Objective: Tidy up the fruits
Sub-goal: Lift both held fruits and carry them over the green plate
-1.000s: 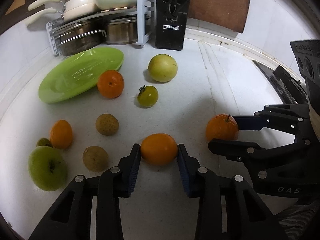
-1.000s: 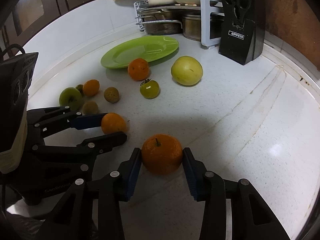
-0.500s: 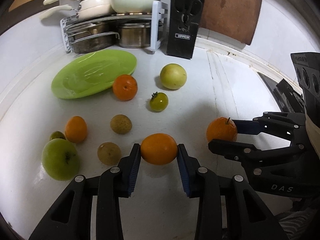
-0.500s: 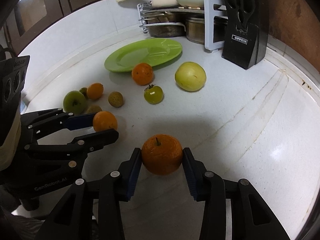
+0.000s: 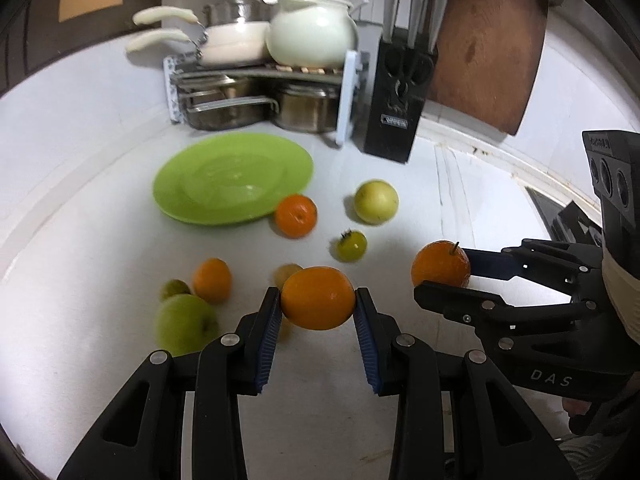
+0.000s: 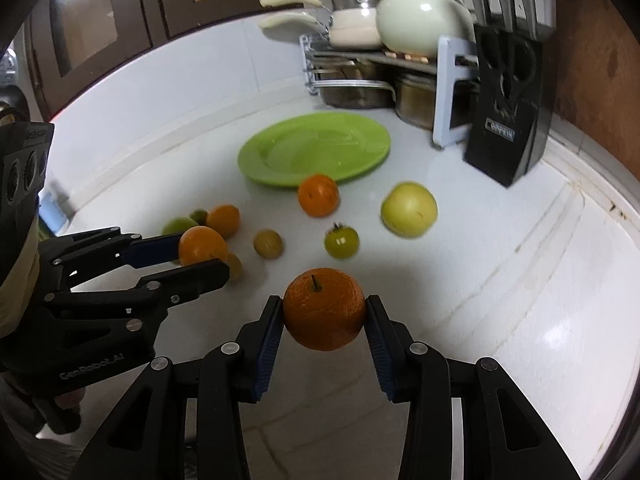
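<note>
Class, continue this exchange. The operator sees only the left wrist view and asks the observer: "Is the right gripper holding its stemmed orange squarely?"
Observer: Yes. Both blue pads of the right gripper press opposite sides of the round stemmed orange.
Operator: My smooth orange blocks the fruit behind it. What's there?
Observer: A small round brown fruit lies on the white counter, apart from the green tomato.
Operator: Anything else?
Observer: A second brown fruit peeks from behind the left gripper.
</note>
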The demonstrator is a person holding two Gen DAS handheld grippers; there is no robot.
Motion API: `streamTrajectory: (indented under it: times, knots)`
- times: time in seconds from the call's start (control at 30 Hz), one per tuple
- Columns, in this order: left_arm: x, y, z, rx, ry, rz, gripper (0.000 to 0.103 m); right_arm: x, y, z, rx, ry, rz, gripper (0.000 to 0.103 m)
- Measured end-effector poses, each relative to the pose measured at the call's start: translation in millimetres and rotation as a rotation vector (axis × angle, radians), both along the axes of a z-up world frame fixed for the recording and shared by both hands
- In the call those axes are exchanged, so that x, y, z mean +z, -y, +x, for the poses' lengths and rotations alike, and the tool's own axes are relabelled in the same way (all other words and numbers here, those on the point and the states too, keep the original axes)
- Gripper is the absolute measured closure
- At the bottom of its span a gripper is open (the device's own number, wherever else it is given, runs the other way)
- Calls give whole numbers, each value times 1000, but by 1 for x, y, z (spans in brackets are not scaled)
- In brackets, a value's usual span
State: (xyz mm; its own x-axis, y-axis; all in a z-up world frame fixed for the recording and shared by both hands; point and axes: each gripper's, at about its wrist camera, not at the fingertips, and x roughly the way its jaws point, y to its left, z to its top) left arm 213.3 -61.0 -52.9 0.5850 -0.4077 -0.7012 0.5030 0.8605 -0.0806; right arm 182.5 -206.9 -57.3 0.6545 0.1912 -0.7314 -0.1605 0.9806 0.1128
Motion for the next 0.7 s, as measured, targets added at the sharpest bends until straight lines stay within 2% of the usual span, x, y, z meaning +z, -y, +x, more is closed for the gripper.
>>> streamTrajectory:
  times: [0.37, 0.7]
  knots:
    - [35, -18, 6, 53, 98, -5, 67, 32, -11, 14, 42, 115, 4, 61]
    - [50, -32, 28, 90, 132, -13, 67, 45, -23, 45, 90, 165, -41, 61]
